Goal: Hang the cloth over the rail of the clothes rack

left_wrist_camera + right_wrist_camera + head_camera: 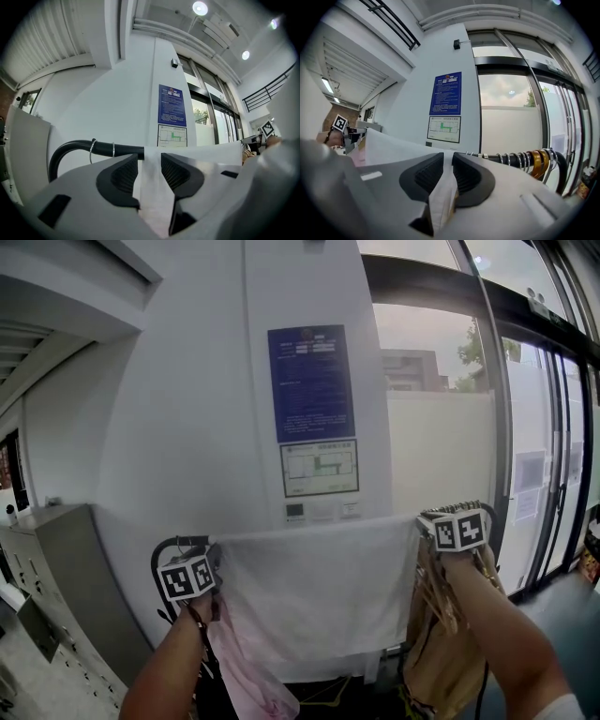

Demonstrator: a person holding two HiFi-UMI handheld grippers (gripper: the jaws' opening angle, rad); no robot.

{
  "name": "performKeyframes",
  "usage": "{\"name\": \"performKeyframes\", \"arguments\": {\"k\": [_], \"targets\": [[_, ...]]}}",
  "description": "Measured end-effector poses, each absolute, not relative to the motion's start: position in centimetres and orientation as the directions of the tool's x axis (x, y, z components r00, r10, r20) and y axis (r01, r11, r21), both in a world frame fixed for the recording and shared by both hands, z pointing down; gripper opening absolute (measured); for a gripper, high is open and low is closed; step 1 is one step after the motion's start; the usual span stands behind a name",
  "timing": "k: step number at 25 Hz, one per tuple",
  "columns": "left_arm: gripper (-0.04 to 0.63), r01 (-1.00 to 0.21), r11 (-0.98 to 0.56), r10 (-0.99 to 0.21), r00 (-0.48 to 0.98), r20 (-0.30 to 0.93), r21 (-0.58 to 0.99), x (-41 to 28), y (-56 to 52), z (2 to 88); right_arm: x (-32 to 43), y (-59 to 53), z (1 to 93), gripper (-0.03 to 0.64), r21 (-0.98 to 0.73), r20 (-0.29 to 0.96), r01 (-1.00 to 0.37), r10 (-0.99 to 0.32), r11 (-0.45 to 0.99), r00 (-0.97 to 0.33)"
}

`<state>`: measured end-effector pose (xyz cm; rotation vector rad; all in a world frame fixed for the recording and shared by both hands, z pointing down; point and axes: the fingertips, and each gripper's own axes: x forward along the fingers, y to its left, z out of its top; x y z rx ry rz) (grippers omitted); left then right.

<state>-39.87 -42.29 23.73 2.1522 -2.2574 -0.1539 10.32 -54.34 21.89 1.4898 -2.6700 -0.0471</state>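
The cloth [314, 587] is a thin white sheet, spread wide and flat. Its top edge is pulled straight and level along the rail [75, 147], and the rest hangs below the rail. Whether it lies over the rail or only against it cannot be told. The rail is a black tube, level, bending downward at its left end. On the rail's near side, the left tongs [150, 171] and the right tongs [448, 171] each pinch an upper corner.

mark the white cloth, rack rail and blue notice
white cloth [319, 587], head view, middle of the sheet
rack rail [123, 149], left gripper view, straight black stretch
blue notice [311, 382], head view, its centre
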Motion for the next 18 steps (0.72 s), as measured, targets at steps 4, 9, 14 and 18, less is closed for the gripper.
{"name": "performKeyframes", "arguments": {"k": [4, 9, 14, 18], "targets": [[0.143, -0.996, 0.048, -0.996, -0.053, -0.07, 0.076, -39.2, -41.7, 23.3, 10.4, -53.5, 21.4, 0.043, 0.095, 0.033, -0.85, -0.855, 0.518, -0.517], [0.065, -0.998, 0.058, -0.99, -0.058, -0.129, 0.008, -36.0, -39.5, 22.2, 8.7, -50.3, 21.6, 0.042, 0.15, -0.014, -0.832, -0.84, 0.535, -0.542], [0.006, -0.998, -0.055, -0.991, 0.059, -0.122, -0.033, -29.4, -39.4, 23.4, 4.0, -47.5, 24.7, 0.011, 0.151, -0.008, -0.775, -0.783, 0.614, -0.622], [0.006, -0.991, -0.108, -0.99, 0.114, -0.085, -0.075, -24.5, -40.2, 25.7, -0.2, -45.4, 26.7, 0.003, 0.133, -0.006, -0.732, -0.738, 0.669, -0.675]]}}
